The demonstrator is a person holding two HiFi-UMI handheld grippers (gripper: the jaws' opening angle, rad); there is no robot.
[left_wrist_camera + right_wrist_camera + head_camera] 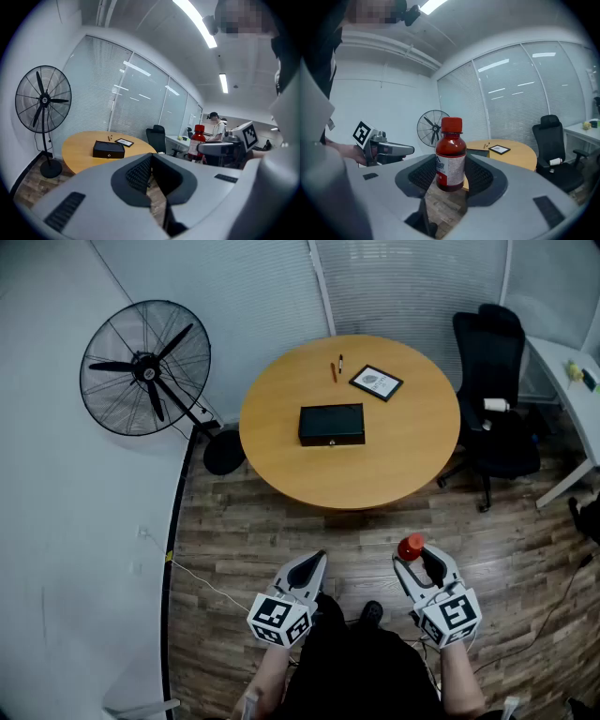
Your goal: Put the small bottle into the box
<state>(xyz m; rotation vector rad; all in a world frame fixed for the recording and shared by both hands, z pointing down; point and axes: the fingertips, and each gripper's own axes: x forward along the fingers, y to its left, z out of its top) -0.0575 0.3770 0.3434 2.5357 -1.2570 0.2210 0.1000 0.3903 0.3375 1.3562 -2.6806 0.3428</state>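
Observation:
The small bottle (451,154), dark red with a red cap and a white label, stands upright between the pads of my right gripper (451,165), which is shut on it in the air. In the head view the bottle's cap (411,547) shows at the tips of the right gripper (418,556), low and right of centre over the wooden floor. My left gripper (317,562) is beside it to the left, with its jaws shut and nothing in them (151,158). The black box (331,425) lies with its lid down near the middle of the round wooden table (412,456), well ahead of both grippers.
Two pens (336,367) and a framed card (376,382) lie on the table's far side. A standing fan (145,368) is at the left, with a black office chair (492,390) and a white desk (562,371) at the right. A cable (202,582) runs over the floor.

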